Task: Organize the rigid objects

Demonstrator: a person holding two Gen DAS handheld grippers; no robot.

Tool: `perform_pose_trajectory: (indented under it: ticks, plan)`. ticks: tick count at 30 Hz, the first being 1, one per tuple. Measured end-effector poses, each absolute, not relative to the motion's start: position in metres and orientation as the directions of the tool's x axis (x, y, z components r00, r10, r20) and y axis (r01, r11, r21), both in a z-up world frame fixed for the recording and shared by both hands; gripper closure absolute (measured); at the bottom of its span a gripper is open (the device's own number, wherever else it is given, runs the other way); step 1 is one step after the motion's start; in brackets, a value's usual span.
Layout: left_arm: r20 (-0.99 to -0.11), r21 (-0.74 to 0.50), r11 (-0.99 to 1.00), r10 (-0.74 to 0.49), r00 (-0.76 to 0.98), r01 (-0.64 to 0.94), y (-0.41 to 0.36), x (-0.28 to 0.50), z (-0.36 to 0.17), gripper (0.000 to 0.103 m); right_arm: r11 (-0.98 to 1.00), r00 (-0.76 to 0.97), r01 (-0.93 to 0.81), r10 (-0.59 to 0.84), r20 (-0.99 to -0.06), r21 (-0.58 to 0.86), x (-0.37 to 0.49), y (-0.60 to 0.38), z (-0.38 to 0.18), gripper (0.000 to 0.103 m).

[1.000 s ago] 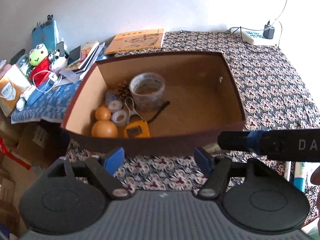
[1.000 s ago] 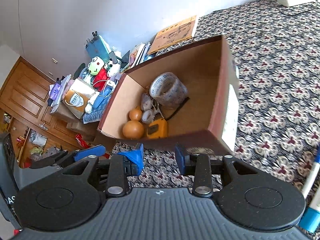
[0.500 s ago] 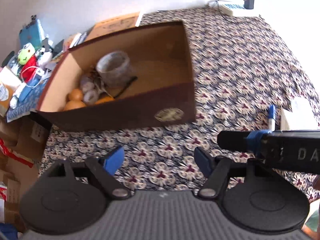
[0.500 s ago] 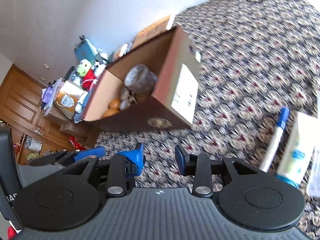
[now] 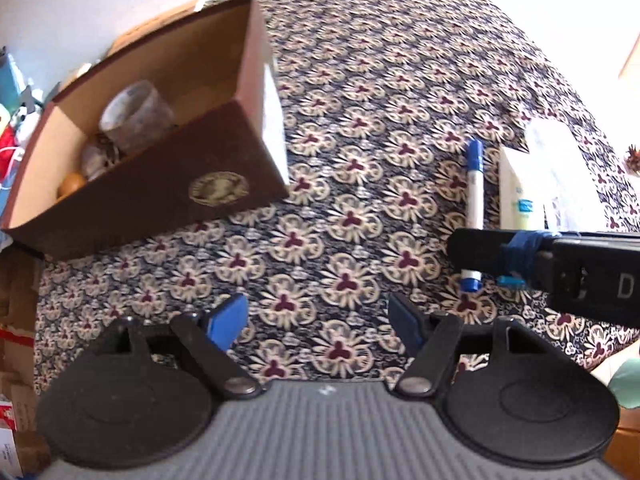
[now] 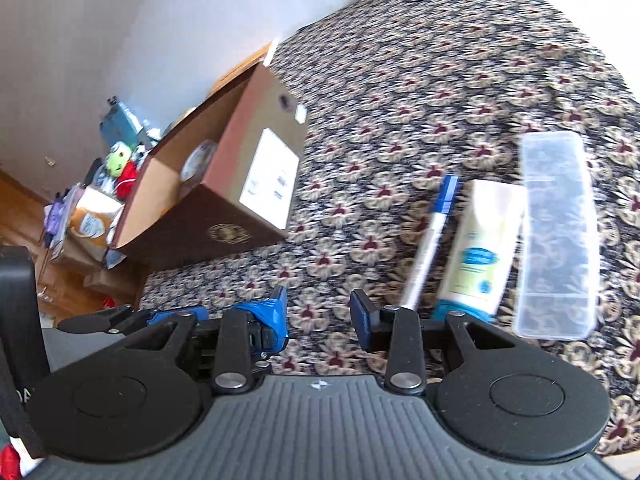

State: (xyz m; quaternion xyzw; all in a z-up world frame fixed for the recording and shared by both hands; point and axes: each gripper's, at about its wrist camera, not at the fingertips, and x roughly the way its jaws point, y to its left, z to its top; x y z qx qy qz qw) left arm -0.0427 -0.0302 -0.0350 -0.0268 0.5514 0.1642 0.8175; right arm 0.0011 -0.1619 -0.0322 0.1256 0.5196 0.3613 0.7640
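Left wrist view: the left gripper hangs released over the patterned cloth, its blue pads wide apart with nothing between them. Up and to its left stands the open brown box. Inside it are a tape roll, an orange ball low in the near corner, and some small blurred bits between them. Ahead and to the right of the gripper lies a pen, its long axis running away from the gripper with a blue cap at the far end. Just right of the pen lies a white tube, and touching that a clear case, both also lengthwise away from the gripper. A black bar of the other tool crosses in front of their near ends.

Right wrist view: the right gripper is also released and empty, pads apart above the cloth. The box sits ahead to its left, a white label on its side wall; only the tape roll shows inside. Ahead to the right, side by side, lie the pen, the tube and the case. The pen tilts a little rightward, blue cap far; the tube's blue cap points toward the gripper. The case lies well to the gripper's right, empty as far as the blur allows.
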Motion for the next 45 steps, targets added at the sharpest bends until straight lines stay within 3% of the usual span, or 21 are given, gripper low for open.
perform_pose_trajectory:
  ticks: [27,45]
  plan:
    - [-0.926,0.119,0.989,0.081,0.367,0.082,-0.007,-0.023,-0.054,0.032,0.842,0.447,-0.045,0.498,-0.743,0.537,-0.048,-0.177,-0.058,0.090]
    - [-0.943,-0.023,0.972,-0.099,0.318,0.233,-0.009,-0.018,-0.071,0.032,0.818,0.472,0.076,0.473,-0.743,0.570,-0.062,-0.176,-0.069,0.089]
